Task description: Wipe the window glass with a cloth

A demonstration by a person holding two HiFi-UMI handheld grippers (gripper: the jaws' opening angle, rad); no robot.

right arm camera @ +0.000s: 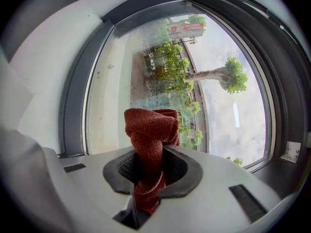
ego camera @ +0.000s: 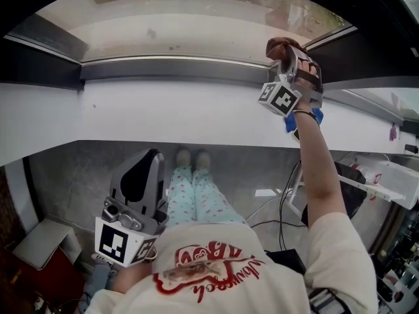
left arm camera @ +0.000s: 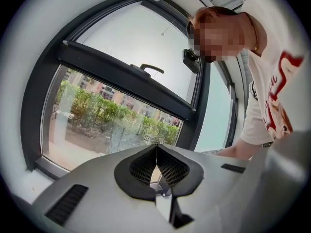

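Cloth (right arm camera: 148, 130) is what matters here. It is a rust-red, coarse-woven piece, and the right gripper (right arm camera: 150, 171) has its jaws clamped on the lower part of it. The rest is bunched into a twisted roll that stands out past the jaw tips. The roll's long axis follows the gripper's own line, and its free end points straight at the window glass (right arm camera: 146, 67), which fills the middle of the right gripper view. The end overlaps the pane there, but I cannot tell whether it touches the glass or sits just short of it.

In the head view the right gripper is raised at the upper right of the frame, up against the dark window frame (ego camera: 170, 67), with the cloth at the right end of the pane. The pane's long axis runs left to right across the top of that view, so nearly all the glass lies to the left of the cloth. My judgement is that the coming move is a press forward and then a sweep leftward along that axis.

The left gripper (ego camera: 137, 175) hangs low at the lower left of the head view, by the person's waist and well apart from the window. In its own view its jaws meet at the tips with nothing between them. The right hand is therefore much the nearer one, and it is the one carrying the cloth.
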